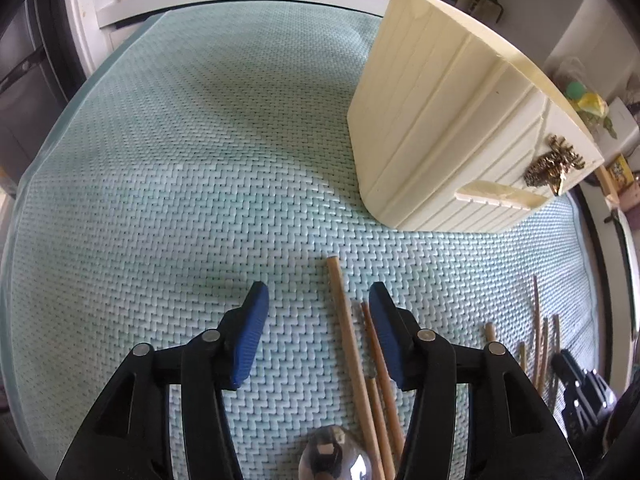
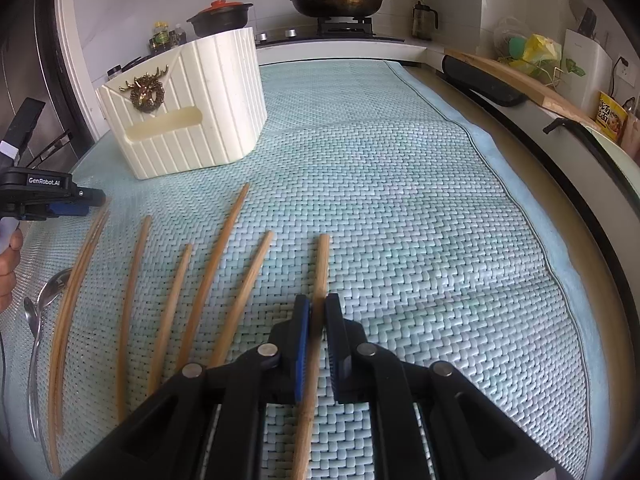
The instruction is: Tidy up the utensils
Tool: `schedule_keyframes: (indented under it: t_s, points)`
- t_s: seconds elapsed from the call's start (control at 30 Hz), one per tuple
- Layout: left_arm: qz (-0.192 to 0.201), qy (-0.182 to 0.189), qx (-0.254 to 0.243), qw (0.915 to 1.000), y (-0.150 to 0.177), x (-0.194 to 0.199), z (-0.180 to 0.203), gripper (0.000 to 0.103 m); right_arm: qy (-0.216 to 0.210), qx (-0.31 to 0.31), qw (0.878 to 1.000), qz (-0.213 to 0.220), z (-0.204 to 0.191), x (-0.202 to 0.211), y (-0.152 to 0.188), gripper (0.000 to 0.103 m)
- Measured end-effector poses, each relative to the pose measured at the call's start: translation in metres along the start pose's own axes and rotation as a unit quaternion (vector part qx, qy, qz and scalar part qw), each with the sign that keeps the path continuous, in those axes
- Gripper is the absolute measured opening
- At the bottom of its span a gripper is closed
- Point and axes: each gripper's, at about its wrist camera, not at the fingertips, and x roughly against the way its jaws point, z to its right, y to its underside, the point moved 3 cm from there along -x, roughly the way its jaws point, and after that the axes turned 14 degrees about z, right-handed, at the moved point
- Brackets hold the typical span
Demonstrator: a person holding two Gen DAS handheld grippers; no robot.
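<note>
In the left wrist view my left gripper (image 1: 319, 288) hangs open above the mat. A wooden chopstick (image 1: 348, 340) lies on the mat between its blue pads, untouched, and thinner chopsticks lie under the right finger. A steel spoon bowl (image 1: 334, 460) shows at the bottom edge. The cream ribbed utensil holder (image 1: 452, 120) stands ahead to the right. In the right wrist view my right gripper (image 2: 318, 300) is shut on one chopstick (image 2: 321, 264) that rests on the mat. Several more chopsticks (image 2: 216, 272) and two spoons (image 2: 40, 308) lie to its left. The holder (image 2: 188, 112) stands at the far left, with the left gripper (image 2: 94, 199) in front of it.
A pale green woven mat (image 2: 400, 200) covers the counter. Beyond it are a stove with a frying pan (image 2: 336, 2), a black clay pot (image 2: 220, 18) and bottles. A wooden board (image 2: 520, 80) and a sink edge run along the right side. A person's hand (image 2: 8, 264) shows at the left.
</note>
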Motion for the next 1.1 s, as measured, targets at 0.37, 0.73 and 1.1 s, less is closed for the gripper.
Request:
schedule_keyframes:
  t_s: [0.37, 0.73, 1.1]
  points:
    - [0.002, -0.022, -0.016, 0.9996, -0.017, -0.019, -0.006, 0.017, -0.001, -0.005, 1.000, 0.000, -0.001, -0.001, 0.001, 0.008]
    - [-0.006, 0.023, 0.037, 0.9990, -0.046, -0.012, -0.036, 0.024, -0.005, -0.011, 1.000, 0.001, 0.000, 0.000, 0.002, 0.008]
    - [-0.007, -0.054, -0.051, 0.9972, -0.024, -0.006, -0.014, 0.103, -0.008, -0.016, 1.000, 0.001, 0.003, 0.001, 0.002, 0.008]
